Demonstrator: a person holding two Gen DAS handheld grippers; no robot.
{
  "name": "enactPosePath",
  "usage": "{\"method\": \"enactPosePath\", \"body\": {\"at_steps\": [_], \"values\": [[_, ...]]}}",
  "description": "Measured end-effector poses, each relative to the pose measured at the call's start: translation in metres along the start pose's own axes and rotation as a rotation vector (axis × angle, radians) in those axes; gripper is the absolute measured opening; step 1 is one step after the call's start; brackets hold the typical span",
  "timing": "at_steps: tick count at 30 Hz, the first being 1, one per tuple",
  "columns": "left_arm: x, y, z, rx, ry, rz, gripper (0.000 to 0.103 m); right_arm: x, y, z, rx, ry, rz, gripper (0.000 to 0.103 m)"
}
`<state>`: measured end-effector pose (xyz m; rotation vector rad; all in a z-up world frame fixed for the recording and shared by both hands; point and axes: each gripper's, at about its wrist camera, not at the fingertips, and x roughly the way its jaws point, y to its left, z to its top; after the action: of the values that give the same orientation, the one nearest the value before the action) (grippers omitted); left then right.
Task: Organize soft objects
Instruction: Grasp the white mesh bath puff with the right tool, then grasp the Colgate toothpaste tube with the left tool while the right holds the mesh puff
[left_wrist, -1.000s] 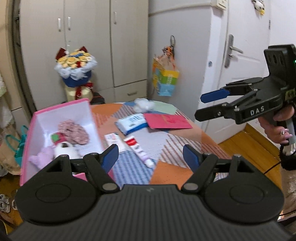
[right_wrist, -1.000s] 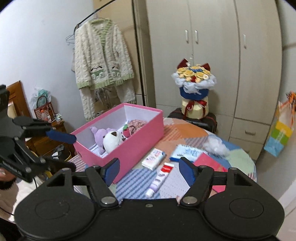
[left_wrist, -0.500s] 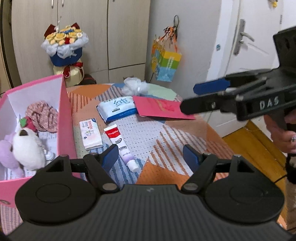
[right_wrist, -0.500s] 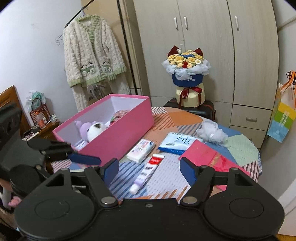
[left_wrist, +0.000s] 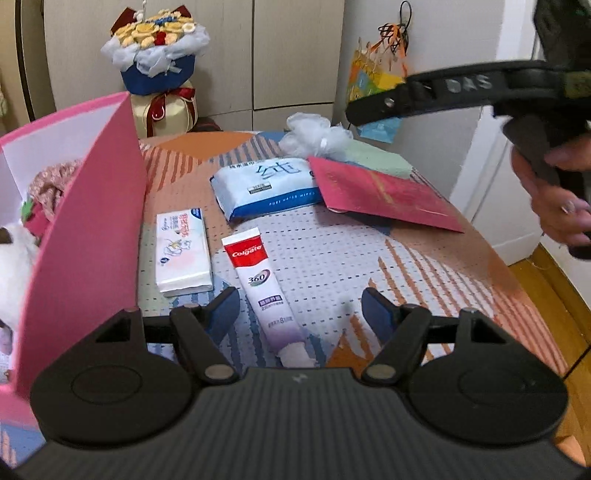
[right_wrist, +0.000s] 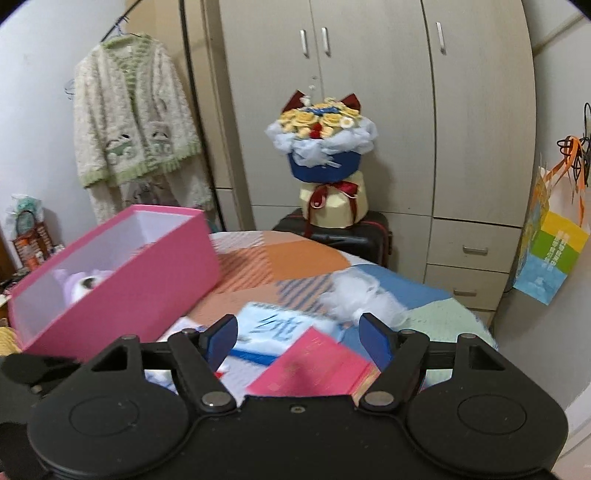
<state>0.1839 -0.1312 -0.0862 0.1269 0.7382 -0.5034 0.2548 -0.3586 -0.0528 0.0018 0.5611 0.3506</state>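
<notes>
Left gripper (left_wrist: 300, 310) and right gripper (right_wrist: 298, 338) both spread and empty above the desk (left_wrist: 332, 266).

Between the left gripper's blue pads lies a toothpaste tube (left_wrist: 264, 288), with a small tissue pack (left_wrist: 181, 251) just to its left beside the pink box (left_wrist: 88, 236). Farther off are a blue wipes pack (left_wrist: 266, 186), a red envelope (left_wrist: 380, 195) overlapping its right edge, and a white fluffy puff (left_wrist: 316, 134) at the far side. In the right wrist view the puff sits just beyond the right pad, and stuffed toys (right_wrist: 86, 282) show inside the box. A flower bouquet (right_wrist: 323, 147) stands past the desk.
</notes>
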Motion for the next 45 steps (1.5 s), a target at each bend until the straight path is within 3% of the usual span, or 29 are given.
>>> {"method": "enactPosePath", "body": {"at_steps": [5,8,14,17,22,23,24,26,28,33,41,45], "values": [[0.018,0.001,-0.001,-0.021,0.004,0.052,0.071,0.038,-0.019,0.010,-0.018,0.041,-0.004,0.077],[0.021,-0.006,-0.004,0.036,-0.031,0.104,0.071,0.062,-0.028,0.009,-0.023,0.069,-0.021,0.077],[0.033,-0.006,-0.005,0.029,-0.013,0.123,0.071,0.093,-0.045,0.010,0.000,0.085,-0.032,0.081],[0.035,-0.003,-0.005,0.017,-0.019,0.125,0.072,0.105,-0.051,0.013,0.003,0.087,-0.026,0.092],[0.041,-0.003,-0.002,-0.009,-0.021,0.142,0.075,0.129,-0.060,0.016,0.026,0.141,-0.006,0.092],[0.041,-0.003,-0.001,-0.012,-0.021,0.140,0.068,0.133,-0.060,0.015,0.031,0.155,0.002,0.091],[0.040,-0.002,-0.001,-0.018,-0.026,0.140,0.062,0.135,-0.060,0.014,0.031,0.165,0.005,0.084],[0.038,0.000,0.000,-0.026,-0.036,0.151,0.040,0.138,-0.058,0.011,0.031,0.191,0.003,0.060],[0.037,0.004,0.000,-0.044,-0.039,0.156,0.030,0.138,-0.056,0.009,0.027,0.196,0.005,0.053],[0.036,0.011,0.000,-0.107,-0.057,0.145,0.026,0.127,-0.044,0.008,-0.006,0.165,-0.062,0.042],[0.032,0.005,-0.006,-0.089,-0.093,0.182,0.025,0.078,-0.036,0.021,0.005,0.000,-0.124,0.042],[0.027,0.006,-0.006,-0.085,-0.110,0.186,0.025,0.049,-0.025,0.010,0.039,-0.054,-0.125,0.042]]}}
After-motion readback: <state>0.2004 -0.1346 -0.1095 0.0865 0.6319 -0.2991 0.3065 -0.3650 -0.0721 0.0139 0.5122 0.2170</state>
